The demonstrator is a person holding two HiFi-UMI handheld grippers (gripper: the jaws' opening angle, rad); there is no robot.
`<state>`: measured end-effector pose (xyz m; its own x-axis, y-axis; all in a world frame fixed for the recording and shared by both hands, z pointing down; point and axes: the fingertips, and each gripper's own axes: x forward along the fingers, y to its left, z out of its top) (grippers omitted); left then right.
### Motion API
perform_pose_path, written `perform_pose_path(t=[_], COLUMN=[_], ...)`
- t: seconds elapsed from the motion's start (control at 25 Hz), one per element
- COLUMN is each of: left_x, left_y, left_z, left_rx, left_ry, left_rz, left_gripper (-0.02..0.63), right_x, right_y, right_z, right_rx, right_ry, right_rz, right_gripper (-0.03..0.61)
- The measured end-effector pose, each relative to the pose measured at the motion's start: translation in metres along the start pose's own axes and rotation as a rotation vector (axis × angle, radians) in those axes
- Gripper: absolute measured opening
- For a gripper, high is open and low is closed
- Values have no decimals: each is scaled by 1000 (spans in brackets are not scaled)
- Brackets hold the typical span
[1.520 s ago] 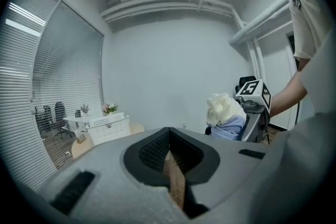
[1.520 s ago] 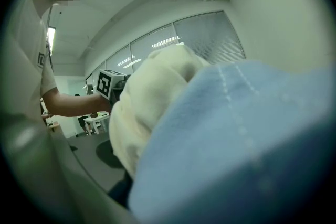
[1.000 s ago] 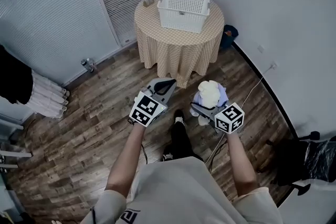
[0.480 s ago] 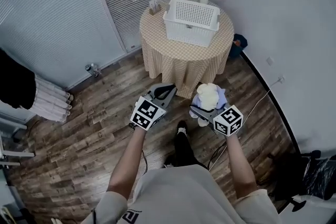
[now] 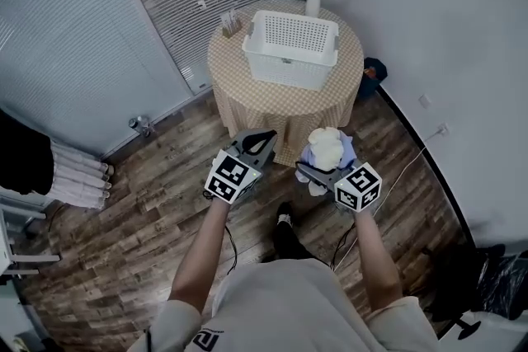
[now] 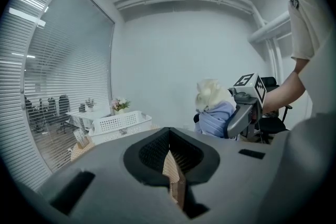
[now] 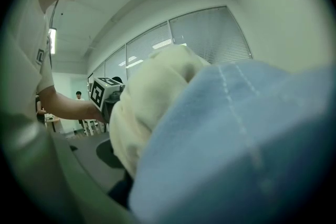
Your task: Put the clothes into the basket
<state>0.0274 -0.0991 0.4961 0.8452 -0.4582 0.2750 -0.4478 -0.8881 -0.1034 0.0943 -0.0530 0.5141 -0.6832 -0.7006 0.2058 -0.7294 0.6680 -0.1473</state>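
A: Whereabouts, the clothes (image 5: 327, 148)?
B: Bundled in the right tongs (image 5: 317, 167): cream fleece on top, pale blue cloth beneath. Clamped wide around the wad, above the wooden floor (image 5: 148, 194), short of the desk (image 5: 247, 99).
A: And the left tongs (image 5: 262, 139)?
B: Closed tip to tip, nothing between, carried beside the right.
A: Destination?
B: White perforated laundry basket (image 5: 285, 72), on the round checked-cloth desk ahead, well apart from the bundle. Looks empty. Flower vase (image 5: 313, 4) just behind it.
A: Step in hand, then?
B: Most likely the carry: picked up, not yet delivered.
A: Next?
B: Probably close on the desk, lift the bundle over the near rim, centre it above the opening, then spread the right tongs and let it drop. Worth keeping clear of the vase.
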Motion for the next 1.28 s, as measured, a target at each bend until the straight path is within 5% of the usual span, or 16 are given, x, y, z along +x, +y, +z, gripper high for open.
perform_pose_path(t=[0.6, 1.28], left_x=[84, 118], left_y=[80, 169], left_z=[7, 27], left_rx=[-18, -19], left_ry=[-6, -56], left_rz=[16, 22], left_gripper=[12, 12], right_x=[49, 105], right_y=[-104, -148], right_z=[21, 49], right_rx=[-3, 6], right_ry=[-12, -1], right_rz=[8, 28], right_gripper=[399, 399])
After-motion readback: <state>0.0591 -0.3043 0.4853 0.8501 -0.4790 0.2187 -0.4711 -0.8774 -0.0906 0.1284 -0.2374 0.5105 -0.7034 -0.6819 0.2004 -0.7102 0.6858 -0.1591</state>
